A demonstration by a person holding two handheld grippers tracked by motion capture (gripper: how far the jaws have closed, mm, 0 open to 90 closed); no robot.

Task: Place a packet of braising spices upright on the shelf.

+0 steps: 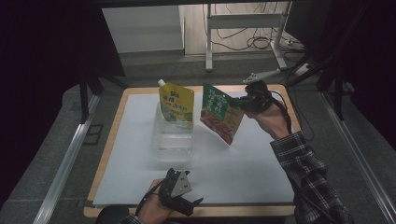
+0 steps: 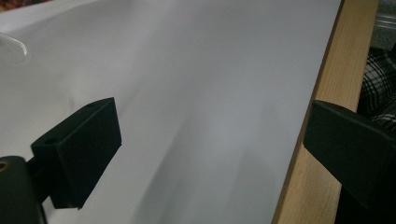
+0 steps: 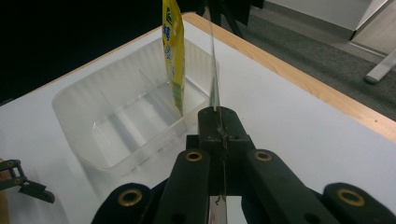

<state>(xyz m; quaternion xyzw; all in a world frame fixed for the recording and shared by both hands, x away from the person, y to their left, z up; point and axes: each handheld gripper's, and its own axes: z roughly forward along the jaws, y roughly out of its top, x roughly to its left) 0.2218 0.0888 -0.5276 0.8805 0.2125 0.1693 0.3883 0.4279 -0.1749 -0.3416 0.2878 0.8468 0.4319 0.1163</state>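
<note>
Holding the green pouch (image 1: 221,113) clear of the table, your right gripper (image 1: 239,101) is clamped tight on its upper edge. The clear tray (image 1: 173,135), with the yellow pouch (image 1: 176,103) standing in it, lies just to the pouch's left. Your left gripper (image 1: 187,201) idles wide open at the near edge.

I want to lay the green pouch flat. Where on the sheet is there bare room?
The white sheet is bare right of the clear tray, under the green pouch, and along its near edge. The tray's far end is crowded: the yellow pouch stands there.
</note>
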